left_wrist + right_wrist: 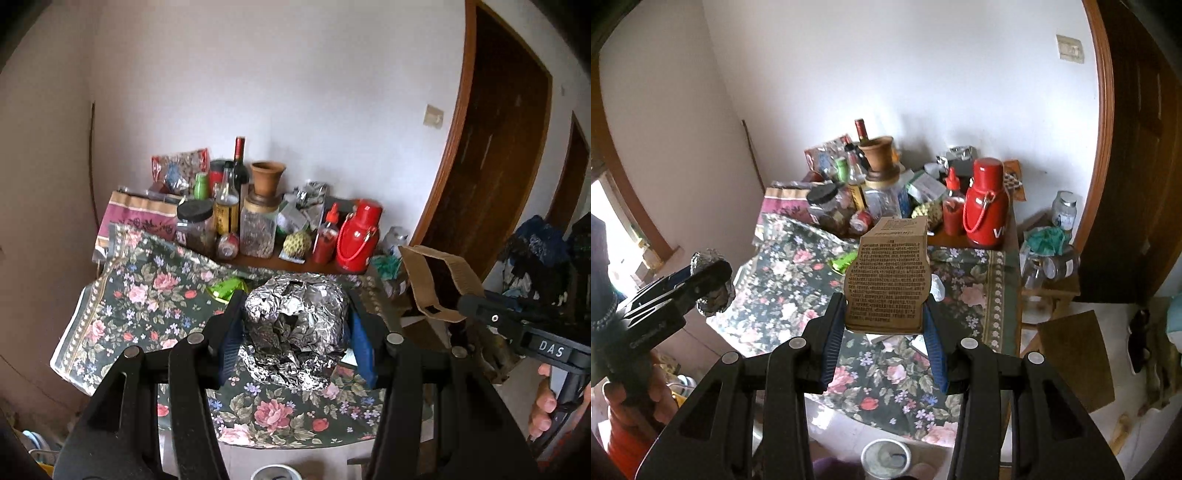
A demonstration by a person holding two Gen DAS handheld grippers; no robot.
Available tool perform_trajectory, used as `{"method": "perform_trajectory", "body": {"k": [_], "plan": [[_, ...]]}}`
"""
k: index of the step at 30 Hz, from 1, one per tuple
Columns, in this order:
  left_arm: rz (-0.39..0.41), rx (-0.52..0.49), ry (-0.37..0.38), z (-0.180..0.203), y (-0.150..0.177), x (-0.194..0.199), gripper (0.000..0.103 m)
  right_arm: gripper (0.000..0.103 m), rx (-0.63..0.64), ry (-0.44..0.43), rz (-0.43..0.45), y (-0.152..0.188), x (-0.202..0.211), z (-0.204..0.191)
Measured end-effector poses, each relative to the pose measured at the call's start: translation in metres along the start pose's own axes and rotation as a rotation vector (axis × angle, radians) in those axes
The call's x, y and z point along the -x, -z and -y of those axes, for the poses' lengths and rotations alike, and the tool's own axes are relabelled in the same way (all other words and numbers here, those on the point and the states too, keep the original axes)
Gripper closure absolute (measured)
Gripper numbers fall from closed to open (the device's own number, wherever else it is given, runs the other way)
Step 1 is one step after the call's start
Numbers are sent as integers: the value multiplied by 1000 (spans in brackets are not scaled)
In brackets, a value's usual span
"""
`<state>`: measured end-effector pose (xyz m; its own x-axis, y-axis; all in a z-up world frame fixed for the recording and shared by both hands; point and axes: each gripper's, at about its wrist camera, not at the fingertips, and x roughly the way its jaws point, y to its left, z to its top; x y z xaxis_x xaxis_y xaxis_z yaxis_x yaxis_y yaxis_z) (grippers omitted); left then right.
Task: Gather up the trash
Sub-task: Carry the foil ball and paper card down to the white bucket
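My left gripper (295, 321) is shut on a crumpled ball of aluminium foil (295, 328) and holds it above the floral tablecloth (147, 295). It also shows in the right wrist view (713, 284) at the left, with the foil (716, 299). My right gripper (886, 314) is shut on a flattened brown cardboard sleeve (888, 280) printed with text, held above the table. That sleeve (432, 280) and the right gripper (469, 306) show at the right of the left wrist view. A green wrapper (225, 288) lies on the cloth behind the foil; it also shows in the right wrist view (844, 260).
Bottles, jars, a clay pot (267, 177), a red thermos (358, 236) and a red sauce bottle (327, 236) crowd the back of the table against the wall. A white round container (884, 458) sits below on the floor. A wooden stool (1052, 288) with jars stands at the right by the door.
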<state>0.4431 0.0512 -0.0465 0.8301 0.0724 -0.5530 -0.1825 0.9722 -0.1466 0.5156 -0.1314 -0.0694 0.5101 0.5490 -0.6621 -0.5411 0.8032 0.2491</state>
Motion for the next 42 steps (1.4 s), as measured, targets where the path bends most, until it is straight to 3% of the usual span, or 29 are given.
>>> {"method": "perform_trajectory", "body": {"k": [9,26,34,42], "plan": [[80,-63,77,-13,5,60,51,66,-6,60,92,17,45,-46],[12,-134,165,-86,89,176,51,66,-106,140,94,120,97,-160],[-67,-128,193,-93,120,183,51,66,-148,164,5,155,97,-175],[-194,-79,163,-90,160,151,51,66,-177,142,-124,189,67,-154]]}}
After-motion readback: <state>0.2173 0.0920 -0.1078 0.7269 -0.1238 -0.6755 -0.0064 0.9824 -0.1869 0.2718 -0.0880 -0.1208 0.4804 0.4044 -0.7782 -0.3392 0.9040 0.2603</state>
